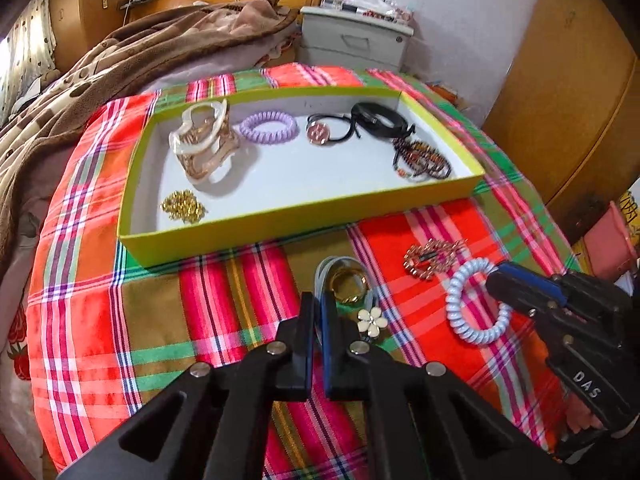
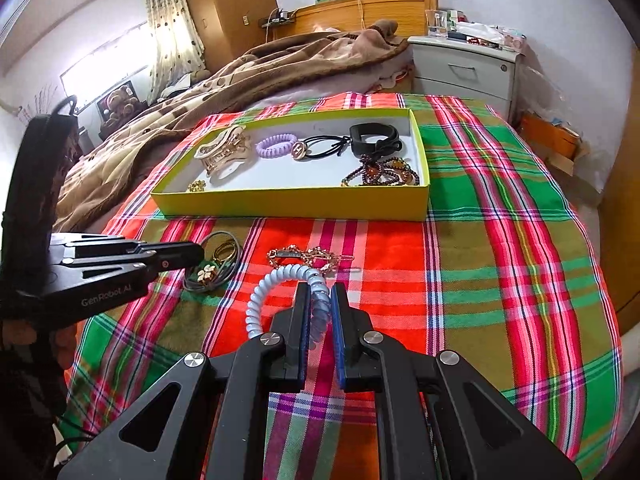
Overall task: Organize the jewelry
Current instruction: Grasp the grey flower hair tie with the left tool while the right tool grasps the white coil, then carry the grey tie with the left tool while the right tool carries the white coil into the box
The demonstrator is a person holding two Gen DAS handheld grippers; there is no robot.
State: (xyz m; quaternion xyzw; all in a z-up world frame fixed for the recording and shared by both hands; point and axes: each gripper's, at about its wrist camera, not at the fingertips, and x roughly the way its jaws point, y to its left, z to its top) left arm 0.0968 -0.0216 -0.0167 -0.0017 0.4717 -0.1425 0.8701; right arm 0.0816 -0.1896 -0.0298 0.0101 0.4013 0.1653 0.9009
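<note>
The yellow box (image 2: 288, 200) lay straight ahead on the plaid cloth (image 2: 500, 240). The right gripper (image 2: 320, 300) had closed on the blue coil tie (image 2: 256, 300). The left gripper (image 1: 318, 320) pinched the grey hair tie (image 1: 326, 270).

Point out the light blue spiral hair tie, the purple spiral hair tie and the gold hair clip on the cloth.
Light blue spiral hair tie (image 2: 256, 300): right wrist view, left coil arc.
Purple spiral hair tie (image 1: 269, 127): left wrist view, front coils.
Gold openwork hair clip (image 1: 430, 258): left wrist view, centre of its metalwork.
</note>
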